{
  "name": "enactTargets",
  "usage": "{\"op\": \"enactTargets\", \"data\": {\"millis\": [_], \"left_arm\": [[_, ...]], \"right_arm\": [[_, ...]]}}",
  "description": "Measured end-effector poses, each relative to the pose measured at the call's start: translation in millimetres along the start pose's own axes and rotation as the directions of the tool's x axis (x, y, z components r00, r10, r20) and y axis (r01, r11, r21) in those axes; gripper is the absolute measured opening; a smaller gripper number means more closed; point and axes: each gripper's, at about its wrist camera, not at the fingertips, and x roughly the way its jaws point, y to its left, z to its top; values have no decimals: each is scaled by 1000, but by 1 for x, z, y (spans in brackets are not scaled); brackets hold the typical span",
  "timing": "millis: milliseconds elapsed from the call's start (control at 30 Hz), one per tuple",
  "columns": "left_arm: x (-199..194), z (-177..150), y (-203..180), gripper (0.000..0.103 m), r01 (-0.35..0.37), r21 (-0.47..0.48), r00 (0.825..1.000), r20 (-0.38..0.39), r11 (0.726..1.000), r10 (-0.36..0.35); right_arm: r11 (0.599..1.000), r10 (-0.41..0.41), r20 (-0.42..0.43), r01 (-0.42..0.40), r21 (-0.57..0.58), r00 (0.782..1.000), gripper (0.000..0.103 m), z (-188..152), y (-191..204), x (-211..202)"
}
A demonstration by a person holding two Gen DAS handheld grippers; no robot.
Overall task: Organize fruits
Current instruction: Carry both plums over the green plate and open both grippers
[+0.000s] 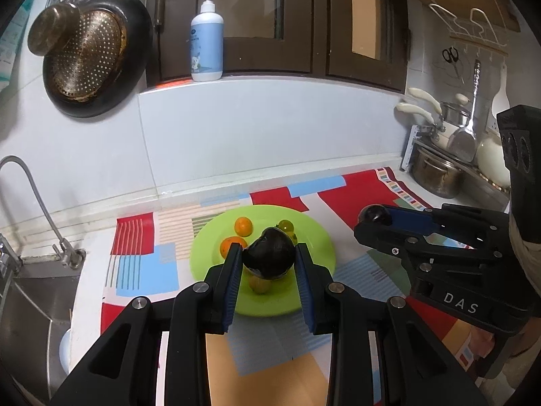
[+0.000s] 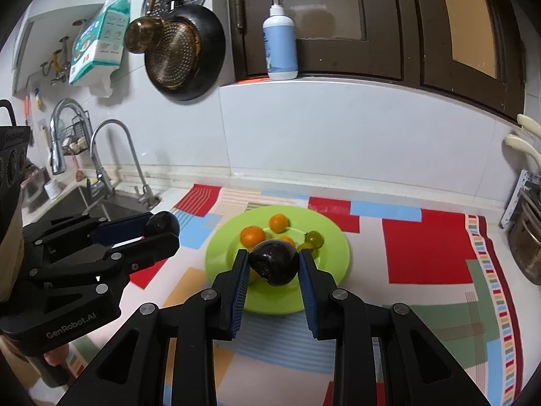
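While each gripper carries a dark fruit above the green plate (image 2: pixel 333 272), the step in hand looks like delivery: both fruits are being brought to join the ones already gathered there. The left gripper (image 1: pixel 268 253) is closed on a dark fruit (image 1: pixel 268 255) that hangs over the near half of the plate, and the right gripper (image 2: pixel 274 262) clamps a similar dark fruit (image 2: pixel 274 263) over nearly the same spot. On the plate beyond them lie small oranges (image 2: pixel 253 235) and a couple of yellow-green fruits (image 2: pixel 314 238), bunched toward the plate's middle and far side.

My judgement is that the next move calls for lowering one fruit at a time onto the bare near rim of the plate, then letting it go gently, since round fruit will roll. Both grippers crowd the same patch, so one should wait or shift sideways. To the right of the plate the patterned mat (image 2: pixel 429 247) on the worktop gives open room; to the left of the plate the worktop ends at the sink (image 2: pixel 84 199), an edge to keep clear of.
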Motion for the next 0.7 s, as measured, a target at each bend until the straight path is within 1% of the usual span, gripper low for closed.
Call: {"op": "enactTargets", "data": {"millis": [300,700], "left_arm": [[33,15,4,31,-2,2,1000,-25,1000,2],[87,23,17,31,15,-7,996,-89,1000,-16]], "right_arm": [[1000,-4,-9,4,22,1000,30,13,-15,24],[999,-12,-58,15,47,998,30,19,-36,70]]}}
